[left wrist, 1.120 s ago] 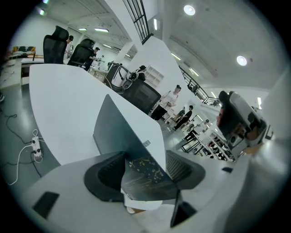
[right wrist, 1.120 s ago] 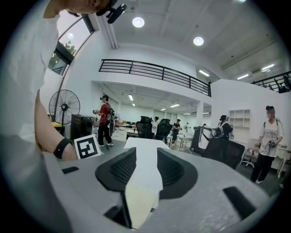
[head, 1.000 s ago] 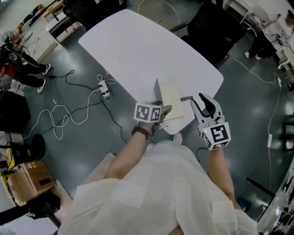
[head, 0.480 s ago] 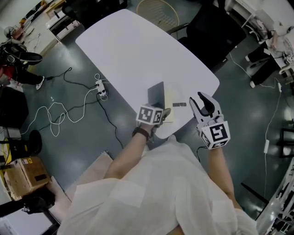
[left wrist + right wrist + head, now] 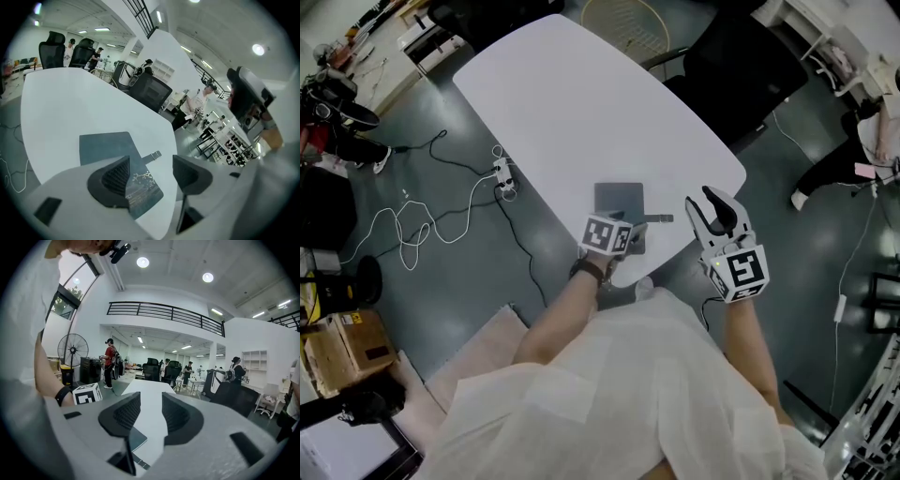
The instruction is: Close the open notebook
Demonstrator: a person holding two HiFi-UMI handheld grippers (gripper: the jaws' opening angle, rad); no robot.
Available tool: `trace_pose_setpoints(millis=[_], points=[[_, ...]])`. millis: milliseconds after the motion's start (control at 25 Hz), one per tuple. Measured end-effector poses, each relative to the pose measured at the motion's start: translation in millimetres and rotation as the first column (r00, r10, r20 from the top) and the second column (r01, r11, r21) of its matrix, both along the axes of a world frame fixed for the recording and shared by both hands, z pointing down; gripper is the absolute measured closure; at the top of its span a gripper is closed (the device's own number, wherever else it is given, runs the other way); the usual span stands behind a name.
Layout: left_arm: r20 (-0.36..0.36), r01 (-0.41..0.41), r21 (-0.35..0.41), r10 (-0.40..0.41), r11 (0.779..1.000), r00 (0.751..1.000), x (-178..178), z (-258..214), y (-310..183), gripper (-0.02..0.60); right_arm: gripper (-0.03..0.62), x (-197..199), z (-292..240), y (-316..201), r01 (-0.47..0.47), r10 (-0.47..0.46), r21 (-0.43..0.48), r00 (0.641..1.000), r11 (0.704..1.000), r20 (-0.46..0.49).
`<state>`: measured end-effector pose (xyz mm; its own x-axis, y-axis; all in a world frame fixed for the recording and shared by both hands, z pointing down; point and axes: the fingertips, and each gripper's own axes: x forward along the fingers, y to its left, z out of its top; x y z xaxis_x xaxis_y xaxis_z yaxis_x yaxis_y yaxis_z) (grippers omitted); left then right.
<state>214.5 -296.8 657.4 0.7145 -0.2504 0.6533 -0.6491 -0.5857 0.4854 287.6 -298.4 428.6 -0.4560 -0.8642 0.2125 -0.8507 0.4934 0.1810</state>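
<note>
**A:** Where is the notebook [image 5: 619, 199]?

**B:** It lies closed and flat on the white table [image 5: 581, 94], close to the rounded corner nearest the person. Its grey cover faces up, and a short strap [image 5: 661, 218] sticks out from its right edge.

**A:** And the left gripper [image 5: 636, 228]?

**B:** It hangs just over the notebook's near edge, tilted downward. Its jaws have just been opening and stand wide apart. In the left gripper view the cover's decorated near corner shows through the gap, under the jaws, but neither pad presses on it and nothing is pinched.

**A:** The right gripper [image 5: 705, 202]?

**B:** It is off the table's right edge, beside that corner and apart from the notebook. Its jaws are spread too, with nothing between them. Its own view shows only the tabletop running away between them, and a corner of the notebook low on the left.

**A:** What is around the table?

**B:** A black office chair [image 5: 741, 66] stands at the far right edge. A power strip [image 5: 504, 178] with loose cables lies on the grey floor off the left edge. A standing fan [image 5: 623, 23] is beyond the far end.
</note>
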Motion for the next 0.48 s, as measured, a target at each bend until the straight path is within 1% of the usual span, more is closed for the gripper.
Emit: trace_pose_setpoints(millis=[280, 400, 480], points=[[-0.02, 0.009, 0.007, -0.009, 1.0, 1.0, 2.4, -3.2, -6.6, 0.308, 0.45, 0.3, -0.3, -8.0, 0.014, -0.014, 0.001, 1.0, 1.0, -0.003], [-0.032, 0.025, 0.038, -0.024, 0.999, 0.999, -5.0, -11.9, -12.4, 0.308, 0.45, -4.0, -4.1, -8.5, 0.015, -0.015, 0.006, 1.0, 1.0, -0.001], [-0.041, 0.04, 0.073, -0.037, 0.997, 0.998, -13.2, -22.5, -17.2, 0.308, 0.449, -6.4, -7.5, -7.5, 0.012, -0.012, 0.009, 1.0, 1.0, 0.011]])
